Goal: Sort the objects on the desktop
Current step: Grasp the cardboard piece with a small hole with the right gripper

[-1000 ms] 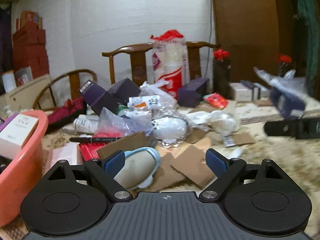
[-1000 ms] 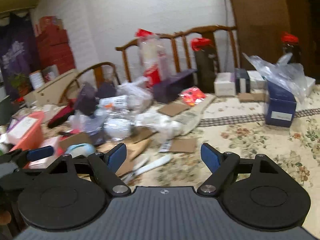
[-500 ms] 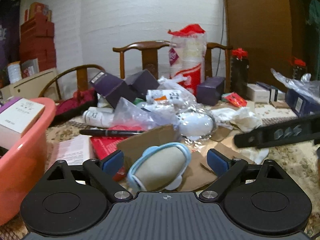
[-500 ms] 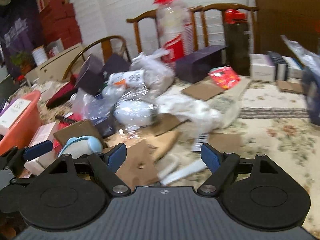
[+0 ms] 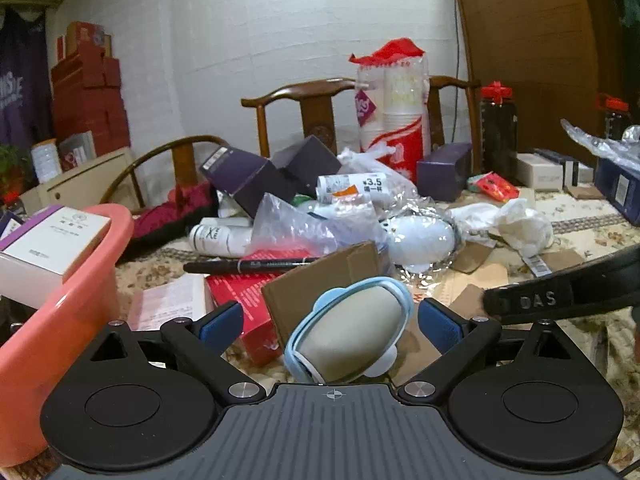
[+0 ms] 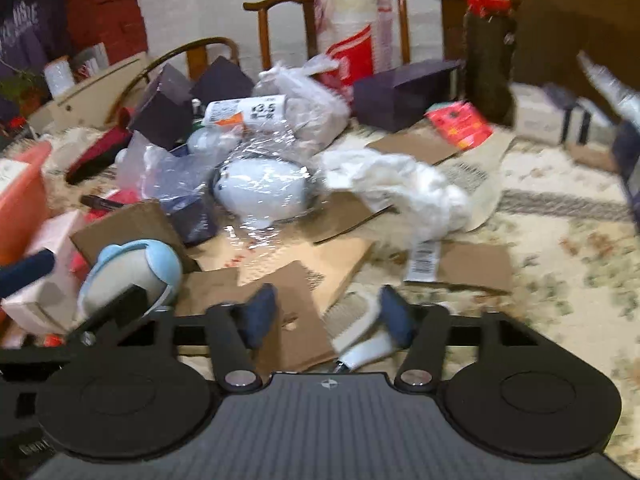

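A light-blue lint roller (image 5: 352, 336) with a beige roll lies on brown cardboard. My left gripper (image 5: 330, 322) is open, its blue pads on either side of the roller, not touching it. The roller also shows in the right wrist view (image 6: 128, 276), with the left gripper's finger across it. My right gripper (image 6: 326, 316) is open, narrower than before, low over cardboard pieces (image 6: 288, 300) and a white comb-like tool (image 6: 356, 336) lying by its right pad.
A pink basin (image 5: 60, 312) holding a white box (image 5: 52, 244) stands at the left. Behind lie a black pen (image 5: 248, 266), a red box (image 5: 244, 300), plastic bags, a wrapped white object (image 6: 260, 188), purple boxes, crumpled white paper (image 6: 404, 196) and wooden chairs.
The left gripper has advanced so the lint roller sits between its pads. The right gripper has dropped toward the cardboard, moved left, and its jaws have narrowed.
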`<state>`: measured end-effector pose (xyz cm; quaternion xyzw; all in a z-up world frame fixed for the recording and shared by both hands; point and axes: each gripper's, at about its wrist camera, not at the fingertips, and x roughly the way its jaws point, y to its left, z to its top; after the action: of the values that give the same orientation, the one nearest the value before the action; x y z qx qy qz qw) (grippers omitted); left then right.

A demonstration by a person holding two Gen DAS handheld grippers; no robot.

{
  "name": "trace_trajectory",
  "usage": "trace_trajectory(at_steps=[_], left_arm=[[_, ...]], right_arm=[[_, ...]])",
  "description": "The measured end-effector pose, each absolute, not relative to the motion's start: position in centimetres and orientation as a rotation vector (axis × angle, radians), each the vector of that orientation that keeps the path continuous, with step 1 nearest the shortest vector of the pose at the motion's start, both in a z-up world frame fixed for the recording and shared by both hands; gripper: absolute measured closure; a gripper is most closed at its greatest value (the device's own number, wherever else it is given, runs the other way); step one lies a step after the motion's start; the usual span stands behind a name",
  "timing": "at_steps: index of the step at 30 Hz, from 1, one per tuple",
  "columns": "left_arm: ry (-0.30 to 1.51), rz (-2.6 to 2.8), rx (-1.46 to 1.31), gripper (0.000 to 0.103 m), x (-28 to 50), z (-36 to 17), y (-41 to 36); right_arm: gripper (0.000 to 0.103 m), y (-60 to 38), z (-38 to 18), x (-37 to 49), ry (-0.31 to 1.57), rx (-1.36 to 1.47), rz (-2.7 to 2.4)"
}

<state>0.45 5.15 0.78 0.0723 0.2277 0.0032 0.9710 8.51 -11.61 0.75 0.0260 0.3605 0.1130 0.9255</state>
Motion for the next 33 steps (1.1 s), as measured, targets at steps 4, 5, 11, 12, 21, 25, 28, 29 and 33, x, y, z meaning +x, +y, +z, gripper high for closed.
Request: trace_trajectory(at_steps=[4,5,11,12,21,25,28,29,33], left_arm=[[0.459,0.011,0.118,0.002,0.5,1.0,5.6],[0.462,0.012,0.115,0.002,0.5,1.0,5.7],[0.465,0.01,0.11,0.002,0.6,1.0,5.8],[0.464,0.011,0.11,0.002,0.6,1.0,5.8],[0.467,0.016,0.103,0.002,0.7,1.0,5.9],[0.471,0.017,0.091,0.002,0.7,1.0,6.0],[0.474,0.017,0.079,0.002,0.8,1.1,6.1],[0.474,0.017,0.076,0.002,0.8,1.1,6.2],[0.476,0.023,0.067,0.002,0.9,1.1,6.3]], right_arm=[[0.063,-12.6,0.9,8.3,0.75,0.07,0.217],[0.065,-12.8,1.0,8.2,0.75,0.07,0.209],[0.076,-13.3,1.4,7.0,0.742,0.053,0.191],[0.076,-13.2,1.4,6.8,0.737,0.048,0.187],[0.103,-12.5,2.0,5.9,0.732,0.016,0.213],[0.103,-13.0,2.4,5.9,0.756,0.058,0.244],[0.103,-13.4,2.7,5.7,0.761,0.093,0.265],[0.103,-13.5,2.8,5.7,0.769,0.108,0.281],[0.103,-14.2,3.7,5.4,0.77,0.166,0.322]])
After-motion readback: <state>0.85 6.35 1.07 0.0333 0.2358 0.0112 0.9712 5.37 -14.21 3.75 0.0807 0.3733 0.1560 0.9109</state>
